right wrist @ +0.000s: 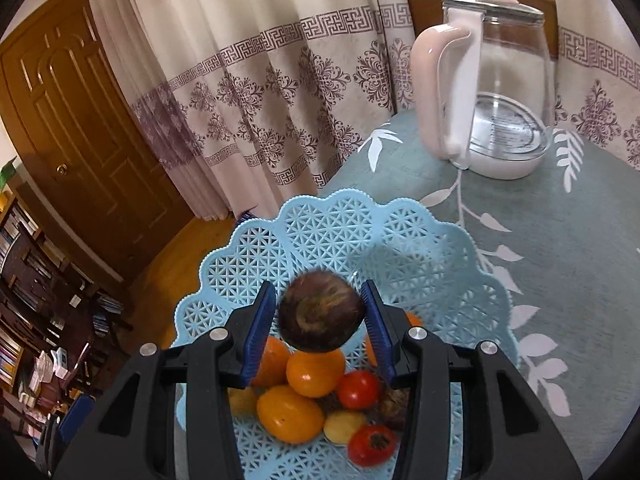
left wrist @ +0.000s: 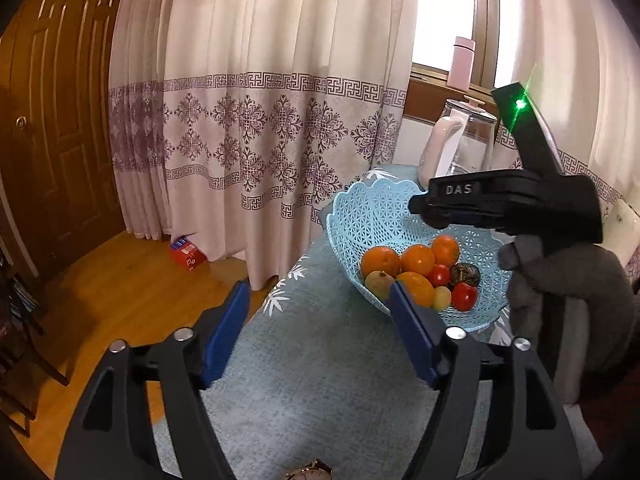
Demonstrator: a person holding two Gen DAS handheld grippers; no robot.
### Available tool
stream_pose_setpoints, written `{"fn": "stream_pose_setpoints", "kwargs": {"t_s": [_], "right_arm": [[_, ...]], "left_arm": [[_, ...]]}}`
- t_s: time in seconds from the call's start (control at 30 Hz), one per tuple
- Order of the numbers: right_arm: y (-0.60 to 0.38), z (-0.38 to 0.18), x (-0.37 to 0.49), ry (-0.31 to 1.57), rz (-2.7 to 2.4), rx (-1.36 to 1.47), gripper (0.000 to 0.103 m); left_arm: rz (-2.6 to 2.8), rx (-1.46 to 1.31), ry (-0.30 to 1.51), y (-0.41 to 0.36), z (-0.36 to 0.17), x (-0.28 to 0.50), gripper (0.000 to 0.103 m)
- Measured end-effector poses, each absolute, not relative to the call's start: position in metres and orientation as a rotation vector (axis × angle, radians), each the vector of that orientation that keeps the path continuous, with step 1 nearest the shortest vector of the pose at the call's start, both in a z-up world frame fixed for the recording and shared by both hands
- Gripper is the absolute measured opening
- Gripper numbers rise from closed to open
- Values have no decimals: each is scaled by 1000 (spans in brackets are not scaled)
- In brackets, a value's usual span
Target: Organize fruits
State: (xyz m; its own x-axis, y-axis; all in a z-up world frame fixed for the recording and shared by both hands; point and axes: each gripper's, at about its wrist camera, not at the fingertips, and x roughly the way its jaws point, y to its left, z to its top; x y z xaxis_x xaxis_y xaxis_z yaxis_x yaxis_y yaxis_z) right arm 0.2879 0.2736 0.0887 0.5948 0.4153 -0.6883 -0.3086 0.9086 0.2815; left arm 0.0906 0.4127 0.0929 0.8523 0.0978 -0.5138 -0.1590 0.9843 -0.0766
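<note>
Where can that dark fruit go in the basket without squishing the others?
The far half of the blue basket, toward the curtain, is bare. The near half is crowded with oranges and tomatoes. The tablecloth between basket and kettle is also bare. The right gripper holds the dark fruit.

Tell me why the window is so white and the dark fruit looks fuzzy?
Left wrist view: daylight overexposes the window to blank white. Right wrist view: the dark purple fruit between the right gripper fingers looks blurred at its edges, while the basket stays sharp.

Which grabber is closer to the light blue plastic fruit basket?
Right. The right gripper hovers over the light blue plastic fruit basket, holding a dark round fruit; the left gripper waits beside it.
</note>
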Motion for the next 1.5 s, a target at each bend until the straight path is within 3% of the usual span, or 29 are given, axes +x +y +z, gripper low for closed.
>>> {"fn": "stream_pose_setpoints", "kwargs": {"t_s": [0.27,0.37,0.63,0.73,0.83,0.93,0.97,1.5], "right_arm": [[251,98,282,800,399,180,47],[237,101,273,778,385,206,53],[200,101,241,757,352,276,54],[194,99,230,749,334,271,64],[192,98,218,739,311,235,66],[190,95,203,731,285,179,84],[189,94,197,721,276,162,85],[186,86,140,680,244,55,94]], "left_arm": [[130,-110,537,408,93,90,81],[123,-100,535,406,94,90,86],[97,-80,534,396,97,88,92],[94,-72,525,393,100,85,96],[99,-68,527,394,101,84,98],[125,-49,533,394,102,85,100],[130,-47,533,394,102,84,100],[137,-10,532,386,108,79,100]]}}
